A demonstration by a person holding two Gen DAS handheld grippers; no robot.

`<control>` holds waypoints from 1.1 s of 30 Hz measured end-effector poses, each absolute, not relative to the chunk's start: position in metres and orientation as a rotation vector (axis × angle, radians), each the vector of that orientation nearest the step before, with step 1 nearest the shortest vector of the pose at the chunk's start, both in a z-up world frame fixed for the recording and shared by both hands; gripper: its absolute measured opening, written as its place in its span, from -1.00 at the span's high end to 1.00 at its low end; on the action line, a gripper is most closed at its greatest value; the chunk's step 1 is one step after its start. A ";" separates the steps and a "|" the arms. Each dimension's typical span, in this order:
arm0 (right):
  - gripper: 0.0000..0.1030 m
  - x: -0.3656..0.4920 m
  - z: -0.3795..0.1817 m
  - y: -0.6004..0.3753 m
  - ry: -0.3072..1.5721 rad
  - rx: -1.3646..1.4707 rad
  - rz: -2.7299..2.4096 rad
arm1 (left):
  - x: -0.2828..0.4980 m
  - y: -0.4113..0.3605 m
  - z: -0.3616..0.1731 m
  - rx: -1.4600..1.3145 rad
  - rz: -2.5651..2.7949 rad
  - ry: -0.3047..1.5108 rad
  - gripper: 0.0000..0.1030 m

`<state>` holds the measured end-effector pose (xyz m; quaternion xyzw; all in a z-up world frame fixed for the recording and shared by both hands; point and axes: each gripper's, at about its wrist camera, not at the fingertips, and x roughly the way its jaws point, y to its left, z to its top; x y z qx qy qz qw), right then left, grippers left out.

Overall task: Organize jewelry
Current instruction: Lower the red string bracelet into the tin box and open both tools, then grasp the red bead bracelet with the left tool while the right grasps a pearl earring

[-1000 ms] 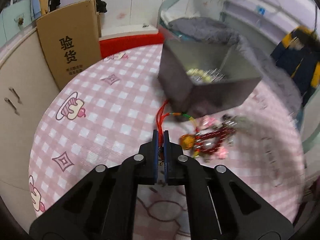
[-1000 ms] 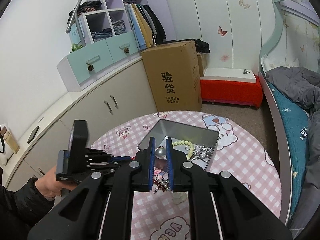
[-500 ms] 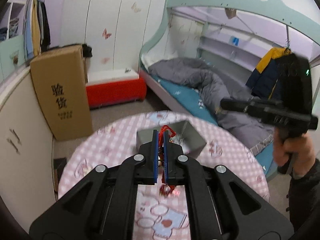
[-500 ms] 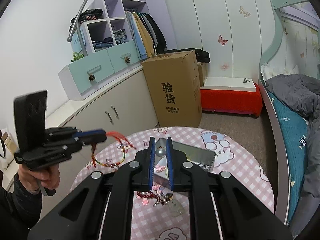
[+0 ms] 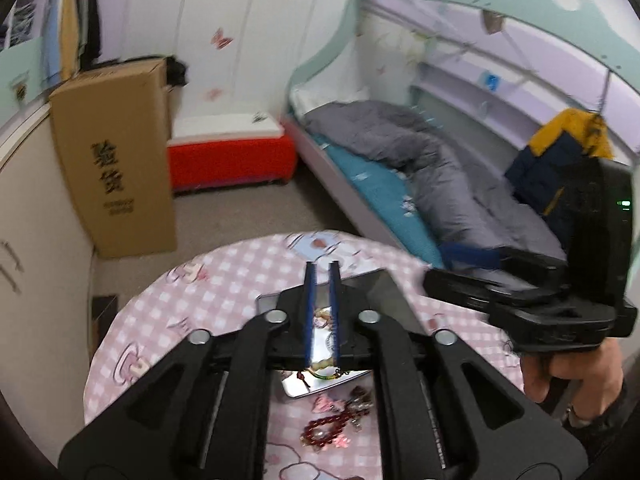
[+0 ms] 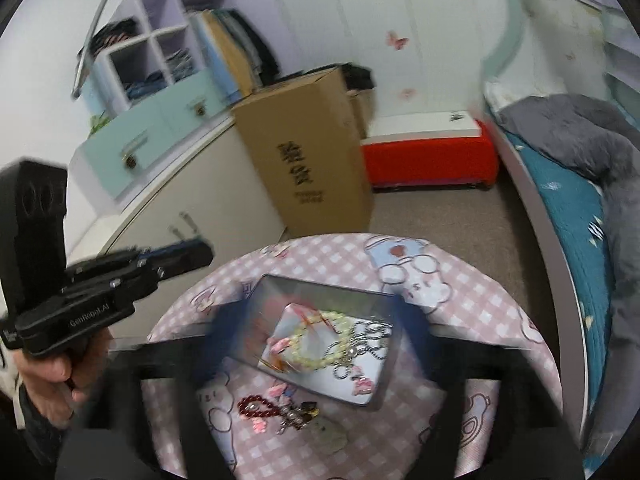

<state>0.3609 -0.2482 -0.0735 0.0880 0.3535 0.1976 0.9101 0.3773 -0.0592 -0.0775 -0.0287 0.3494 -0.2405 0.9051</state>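
1. The metal tin (image 6: 320, 292) sat open on the round table (image 6: 500, 320), which was covered in pink checked cloth, and held a pale green bead bracelet (image 6: 320, 344), a silver chain (image 6: 360, 344) and a blurred red cord piece (image 6: 308, 316) at the bracelet's upper edge.
2. Outside the tin, just beside its near edge on the cloth, lay a dark red bead bracelet (image 6: 256, 404) with a cluster of small charms (image 6: 296, 412) next to it; these were still loose on the table.
3. The left gripper (image 5: 322, 280) hung over the tin with its jaws opening; the gap between the blue pads was narrow and nothing was pinched in it, the jewelry showing below through the slot.
4. The right gripper (image 6: 312, 320) was also above the tin, jaws opening to a wide spread; its blue fingers (image 6: 224, 332) were smeared by motion and nothing was between them.
5. Each gripper was carried in a person's hand (image 5: 568, 372), seen from the other wrist view.
6. Around the table stood a cardboard box (image 6: 304, 152), a red bench (image 6: 428, 156), a bed with a grey quilt (image 5: 420, 152) and cream cabinets (image 6: 192, 200).
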 end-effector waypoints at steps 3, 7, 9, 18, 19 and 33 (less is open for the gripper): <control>-0.85 0.353 -0.073 -0.260 0.711 0.214 0.368 | 0.362 -0.043 -0.074 -0.076 -0.412 0.615 -0.88; -0.86 0.344 -0.069 -0.270 0.692 0.222 0.327 | 0.345 -0.028 -0.065 -0.070 -0.358 0.559 -0.88; -0.86 0.339 -0.065 -0.272 0.678 0.235 0.321 | 0.334 -0.021 -0.060 -0.050 -0.315 0.527 -0.88; -0.86 0.311 -0.036 -0.264 0.589 0.211 0.310 | 0.293 -0.011 -0.044 -0.033 -0.239 0.465 -0.88; -0.86 0.306 -0.032 -0.263 0.578 0.207 0.311 | 0.287 -0.009 -0.042 -0.032 -0.236 0.458 -0.88; -0.86 0.242 -0.029 -0.262 0.532 0.155 0.285 | 0.237 -0.001 -0.054 -0.001 -0.247 0.437 -0.88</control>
